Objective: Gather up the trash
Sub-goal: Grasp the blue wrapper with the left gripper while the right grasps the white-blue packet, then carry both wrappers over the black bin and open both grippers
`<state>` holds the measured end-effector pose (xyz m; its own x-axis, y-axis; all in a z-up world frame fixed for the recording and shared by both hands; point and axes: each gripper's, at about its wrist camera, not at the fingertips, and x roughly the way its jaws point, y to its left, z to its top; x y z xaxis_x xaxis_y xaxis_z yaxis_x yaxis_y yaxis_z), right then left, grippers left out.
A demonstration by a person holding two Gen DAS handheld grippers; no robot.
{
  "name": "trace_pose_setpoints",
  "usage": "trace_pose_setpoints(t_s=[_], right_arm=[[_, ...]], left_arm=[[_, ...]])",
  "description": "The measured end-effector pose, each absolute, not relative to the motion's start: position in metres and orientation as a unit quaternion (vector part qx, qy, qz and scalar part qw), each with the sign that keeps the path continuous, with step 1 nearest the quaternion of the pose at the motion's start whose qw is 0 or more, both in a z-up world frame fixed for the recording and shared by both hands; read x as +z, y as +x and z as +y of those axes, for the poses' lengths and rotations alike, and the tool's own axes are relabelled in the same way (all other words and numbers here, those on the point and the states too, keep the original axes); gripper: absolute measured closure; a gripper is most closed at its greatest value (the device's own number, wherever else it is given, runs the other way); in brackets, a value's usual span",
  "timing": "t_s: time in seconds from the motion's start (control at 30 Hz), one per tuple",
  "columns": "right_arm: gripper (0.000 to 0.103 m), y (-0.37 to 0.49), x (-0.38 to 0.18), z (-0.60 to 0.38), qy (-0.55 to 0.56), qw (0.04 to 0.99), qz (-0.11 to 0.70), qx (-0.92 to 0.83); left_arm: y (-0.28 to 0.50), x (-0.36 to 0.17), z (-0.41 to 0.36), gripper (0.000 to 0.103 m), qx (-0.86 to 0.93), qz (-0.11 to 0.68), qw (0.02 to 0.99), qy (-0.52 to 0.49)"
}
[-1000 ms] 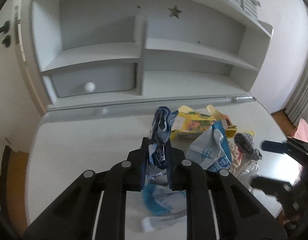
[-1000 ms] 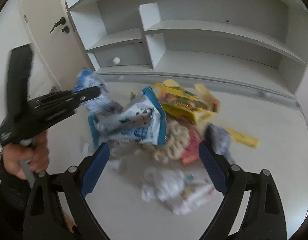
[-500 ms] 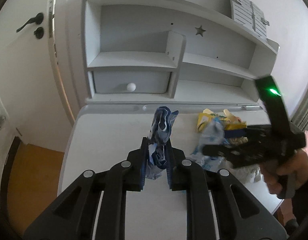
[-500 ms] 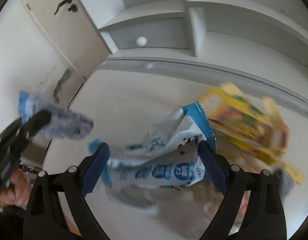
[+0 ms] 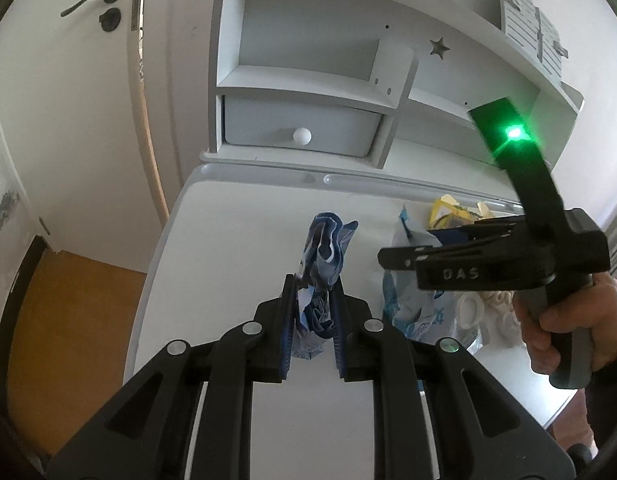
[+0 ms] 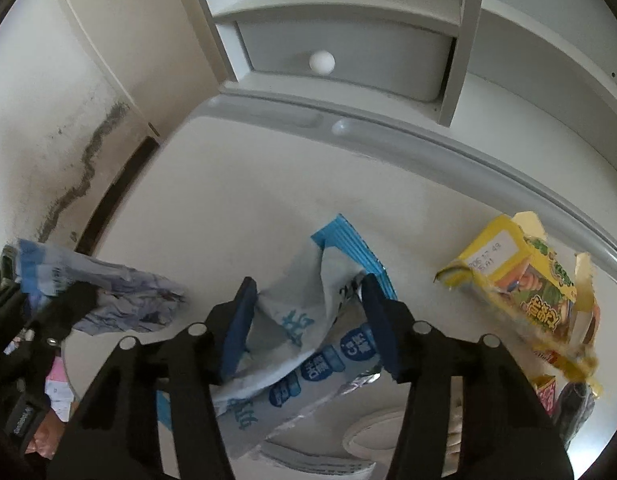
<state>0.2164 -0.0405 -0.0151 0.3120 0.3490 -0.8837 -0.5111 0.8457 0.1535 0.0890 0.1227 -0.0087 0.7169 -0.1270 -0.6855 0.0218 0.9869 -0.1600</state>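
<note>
Blue wrapper (image 5: 322,276) stands upright, pinched in the left claw (image 5: 312,312) over the desk (image 5: 228,248); the right view shows the right claw (image 6: 308,320) just closing astride the pouch (image 6: 304,336), its length running crosswise between half-narrowed jaws.

We see a crumpled blue-and-white plastic wrapper (image 5: 322,276) standing upright, pinched between the left hand-held gripper (image 5: 311,326) pads. A larger grey-and-blue foil snack bag (image 6: 308,332) lies creased between the right hand-held gripper (image 6: 308,320) fingers. To its right sits a torn yellow cardboard box (image 6: 520,280), tilted open.
</note>
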Motion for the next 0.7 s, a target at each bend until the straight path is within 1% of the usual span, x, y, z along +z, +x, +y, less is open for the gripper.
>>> trace_pose_setpoints(t_s=[0.07, 0.17, 0.33, 0.53, 0.7], right_arm=[[0.055, 0.214, -0.005, -0.046, -0.064, 0.813, 0.511, 0.273], [0.056, 0.206, 0.017, -0.059, -0.05, 0.827, 0.486, 0.276], [0.057, 0.179, 0.058, -0.127, -0.011, 0.859, 0.438, 0.263], [0.057, 0.132, 0.081, -0.255, 0.05, 0.893, 0.403, 0.195], [0.057, 0.068, 0.082, -0.379, 0.101, 0.914, 0.379, 0.105]], left_arm=[[0.087, -0.007, 0.122, 0.087, -0.04, 0.376, 0.923, -0.07], [0.083, 0.0, 0.118, 0.087, -0.04, 0.371, 0.925, -0.064], [0.078, 0.013, 0.092, 0.087, -0.061, 0.361, 0.929, -0.053], [0.076, 0.027, 0.013, 0.087, -0.134, 0.351, 0.926, -0.031], [0.066, 0.03, -0.098, 0.087, -0.248, 0.347, 0.904, -0.015]])
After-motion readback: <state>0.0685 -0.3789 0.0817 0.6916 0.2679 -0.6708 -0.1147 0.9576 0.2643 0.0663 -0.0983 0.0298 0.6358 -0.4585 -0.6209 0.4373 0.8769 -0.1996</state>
